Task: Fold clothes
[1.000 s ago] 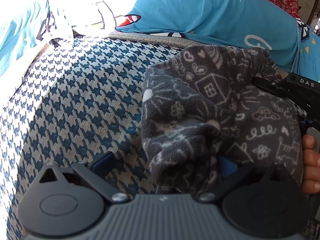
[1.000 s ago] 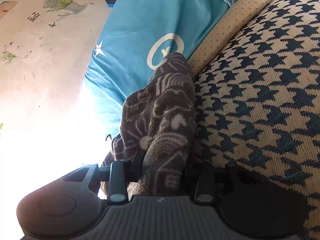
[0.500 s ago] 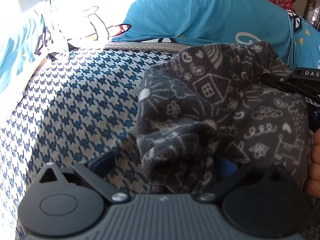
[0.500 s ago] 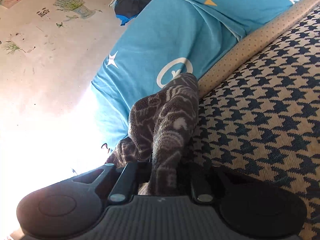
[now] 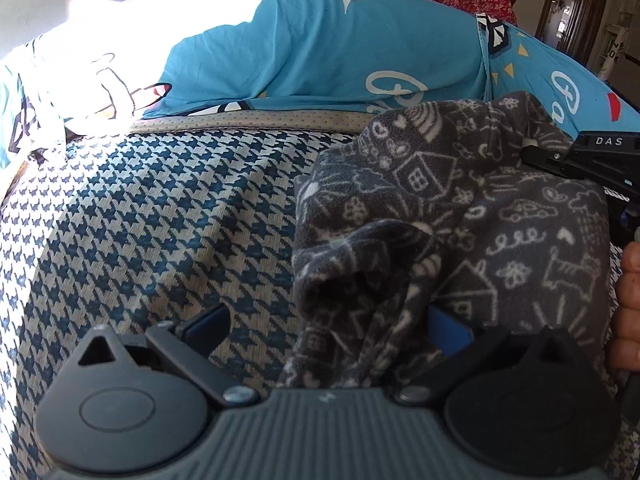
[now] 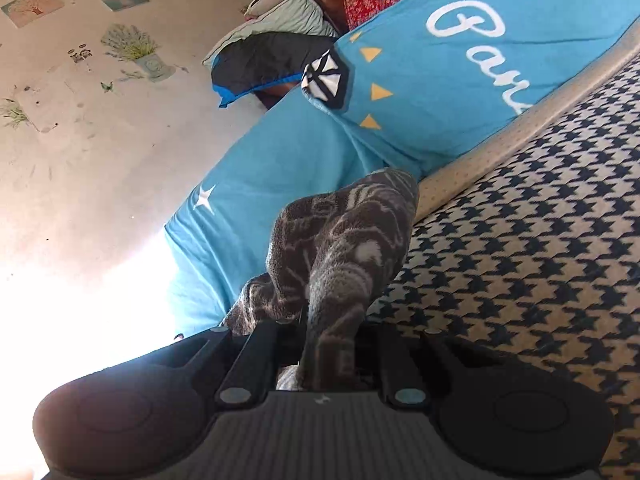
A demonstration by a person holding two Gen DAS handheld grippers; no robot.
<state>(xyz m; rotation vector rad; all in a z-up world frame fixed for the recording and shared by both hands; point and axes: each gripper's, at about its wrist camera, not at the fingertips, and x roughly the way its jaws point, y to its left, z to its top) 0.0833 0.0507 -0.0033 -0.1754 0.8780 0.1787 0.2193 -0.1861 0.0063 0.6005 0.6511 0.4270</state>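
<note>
— Fleece garment [image 5: 460,216], grey with white doodles, lies bunched on the houndstooth cushion [image 5: 160,216] beside the blue pillow [image 5: 340,52]. How will it handle?

— Soft, light, floppy, I'd judge. The right gripper [image 6: 326,344] is clenched on a fold; the left gripper [image 5: 324,320] is spread wide, fleece draped across one finger. Pinch edges or corners.

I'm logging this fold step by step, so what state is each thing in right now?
Grey fleece garment with white doodle print: bunched, lifted off the houndstooth cover.
Left gripper: open, fleece draped between its fingers.
Right gripper: shut on a fold of the fleece.
Blue printed bedding: heaped behind, unfolded.
</note>
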